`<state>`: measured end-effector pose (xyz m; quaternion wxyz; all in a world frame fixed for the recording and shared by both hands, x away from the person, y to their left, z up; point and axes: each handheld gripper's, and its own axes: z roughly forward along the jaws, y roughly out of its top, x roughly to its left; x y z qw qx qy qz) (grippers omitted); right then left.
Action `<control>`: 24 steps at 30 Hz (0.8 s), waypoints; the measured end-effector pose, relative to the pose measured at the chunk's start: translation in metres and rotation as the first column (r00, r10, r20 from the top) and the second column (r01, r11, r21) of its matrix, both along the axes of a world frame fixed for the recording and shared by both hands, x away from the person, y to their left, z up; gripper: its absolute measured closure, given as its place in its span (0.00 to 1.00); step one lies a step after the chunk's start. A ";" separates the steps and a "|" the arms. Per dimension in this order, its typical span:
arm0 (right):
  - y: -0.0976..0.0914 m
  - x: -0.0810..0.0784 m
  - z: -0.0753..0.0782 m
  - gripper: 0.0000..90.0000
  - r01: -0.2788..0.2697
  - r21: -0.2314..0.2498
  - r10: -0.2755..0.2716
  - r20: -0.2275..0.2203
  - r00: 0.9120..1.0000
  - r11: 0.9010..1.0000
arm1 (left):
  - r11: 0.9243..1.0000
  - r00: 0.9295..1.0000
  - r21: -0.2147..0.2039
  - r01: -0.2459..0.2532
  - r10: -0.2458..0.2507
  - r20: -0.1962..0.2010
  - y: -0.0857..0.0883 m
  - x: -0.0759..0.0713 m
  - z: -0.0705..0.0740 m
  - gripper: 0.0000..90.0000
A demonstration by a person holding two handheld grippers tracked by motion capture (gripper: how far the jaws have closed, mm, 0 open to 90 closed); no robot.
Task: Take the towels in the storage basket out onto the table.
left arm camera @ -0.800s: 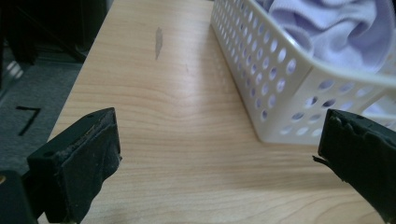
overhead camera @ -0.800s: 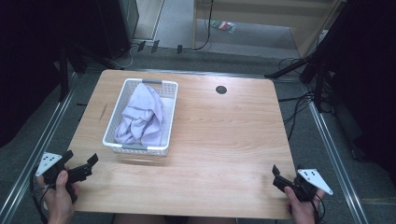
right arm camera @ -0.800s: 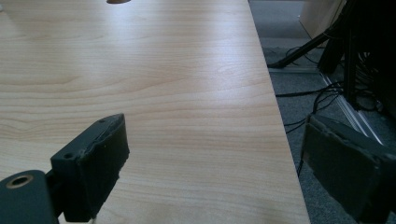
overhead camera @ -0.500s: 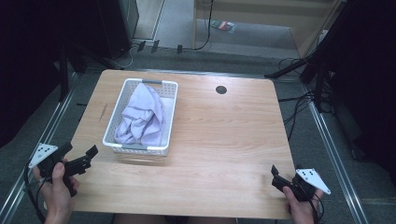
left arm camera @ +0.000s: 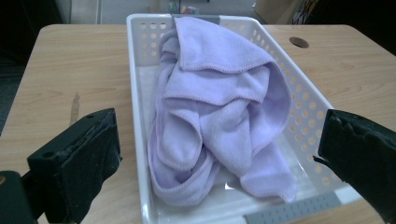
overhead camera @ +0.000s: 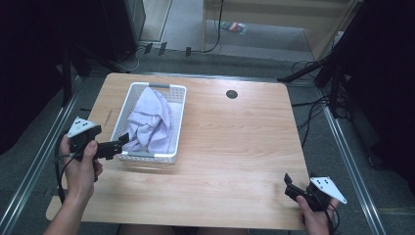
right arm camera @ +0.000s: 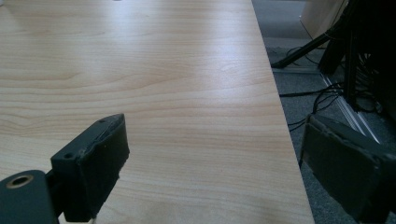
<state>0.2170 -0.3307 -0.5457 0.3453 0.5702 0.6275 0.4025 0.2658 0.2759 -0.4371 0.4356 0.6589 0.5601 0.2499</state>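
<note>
A white perforated basket (overhead camera: 177, 122) stands on the left half of the wooden table (overhead camera: 235, 147), and a crumpled lilac towel (overhead camera: 149, 122) lies in it. My left gripper (overhead camera: 119, 146) is at the basket's near left corner, open, its jaws pointing toward the basket. In the left gripper view the basket (left arm camera: 133, 93) and the towel (left arm camera: 219, 107) lie ahead of the wide jaws of the left gripper (left arm camera: 217, 126), which touch nothing. My right gripper (overhead camera: 288, 186) is held open over the table's near right corner. The right gripper (right arm camera: 215, 126) has bare wood between its jaws.
A round cable hole (overhead camera: 232, 94) sits in the tabletop near the far edge. Metal rails run along both sides of the table on the floor. Cables (overhead camera: 313, 107) trail on the floor at the right, by dark stands.
My left hand has moved forward and to the right, from the table's left edge to the basket's near left corner. The right gripper has stayed where it was.
</note>
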 end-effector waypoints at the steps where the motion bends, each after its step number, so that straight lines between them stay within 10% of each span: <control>1: 0.000 0.000 0.000 0.09 0.000 0.000 0.000 0.000 1.000 1.000 | 1.000 1.000 0.000 0.000 0.000 0.000 0.000 0.000 0.000 0.00; 14: 0.000 0.000 0.000 0.09 -0.004 -0.001 0.004 -0.002 1.000 1.000 | 0.996 0.991 0.081 0.026 -0.016 -0.131 -0.028 0.057 0.022 0.00; 24: 0.000 0.000 0.000 0.09 -0.008 -0.002 0.008 -0.003 1.000 1.000 | 0.981 0.955 0.175 0.086 -0.032 -0.293 -0.057 0.099 0.012 0.00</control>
